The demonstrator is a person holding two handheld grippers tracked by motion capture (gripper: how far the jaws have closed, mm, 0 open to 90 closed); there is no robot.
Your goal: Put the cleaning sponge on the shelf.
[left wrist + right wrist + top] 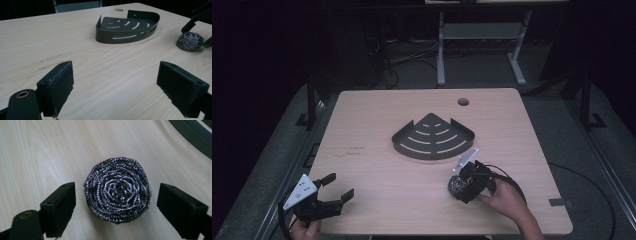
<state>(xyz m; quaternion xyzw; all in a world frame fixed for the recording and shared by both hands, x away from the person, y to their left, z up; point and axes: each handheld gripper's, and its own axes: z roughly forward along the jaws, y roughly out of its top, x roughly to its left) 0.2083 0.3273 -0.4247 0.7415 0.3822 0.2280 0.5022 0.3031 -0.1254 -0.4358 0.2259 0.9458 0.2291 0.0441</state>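
R gripper point(460, 186) hovers over the scourer point(117, 193) near the bench's point(377, 190) front right, jaws apart w/ gaps both sides, not touching. L gripper point(333, 191) front left, jaws wide apart. Rack point(433, 137) mid-bench.

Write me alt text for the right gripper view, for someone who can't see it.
A round steel wool scourer lies on a pale wooden table, between the open black jaws of the right hand-held gripper, neither jaw touching it. The dark curved edge of a corner shelf crosses the top right.

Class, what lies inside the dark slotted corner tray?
Nothing visible lies inside the dark slotted corner tray; light wood shows through its slots. Its front wall hides a strip of floor in the left gripper view.
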